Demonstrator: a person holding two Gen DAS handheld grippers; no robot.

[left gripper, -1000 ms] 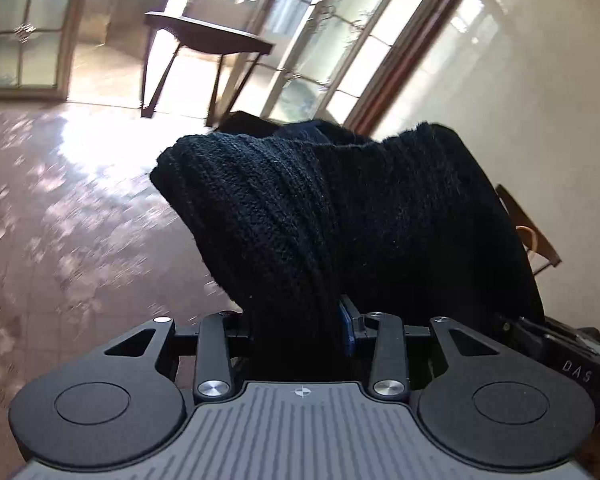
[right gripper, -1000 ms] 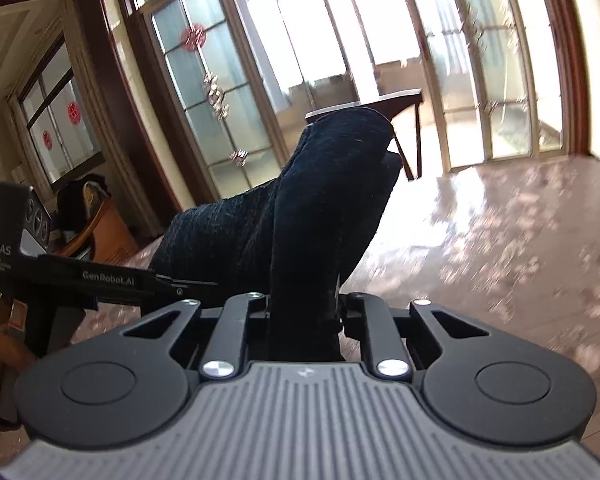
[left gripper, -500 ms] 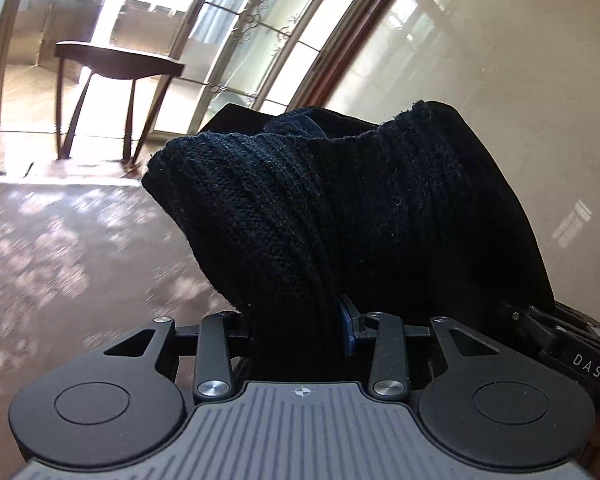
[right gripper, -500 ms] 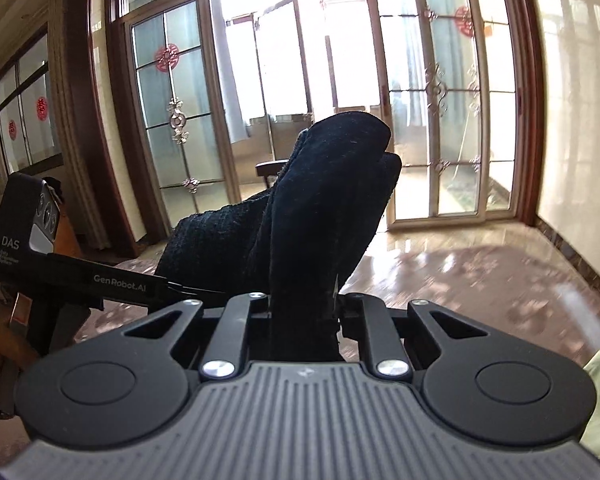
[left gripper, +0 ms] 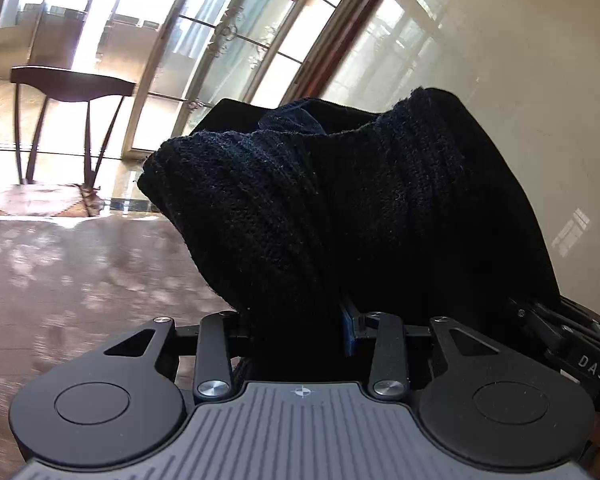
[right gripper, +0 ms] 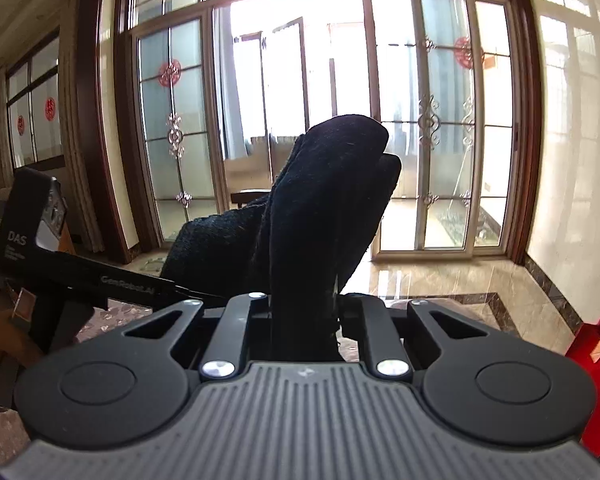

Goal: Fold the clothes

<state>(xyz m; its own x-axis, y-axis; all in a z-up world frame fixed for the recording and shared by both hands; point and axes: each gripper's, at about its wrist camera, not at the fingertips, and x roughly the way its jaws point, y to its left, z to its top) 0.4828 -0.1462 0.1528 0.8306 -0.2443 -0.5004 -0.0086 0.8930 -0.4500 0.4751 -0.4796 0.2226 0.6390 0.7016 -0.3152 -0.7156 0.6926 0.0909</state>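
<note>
"das", "genrobot.ai" lettering on left hand-held gripper (right gripper: 204,292) clamping black knit (right gripper: 324,216).

Close wrist views, shared black knit garment (left gripper: 340,208)

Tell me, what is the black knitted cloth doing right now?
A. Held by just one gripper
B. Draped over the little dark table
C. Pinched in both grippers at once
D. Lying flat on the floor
C: the black knitted cloth bunches up between the fingers of the left gripper in its own camera view, and it also rises from between the fingers of the right gripper.
</note>
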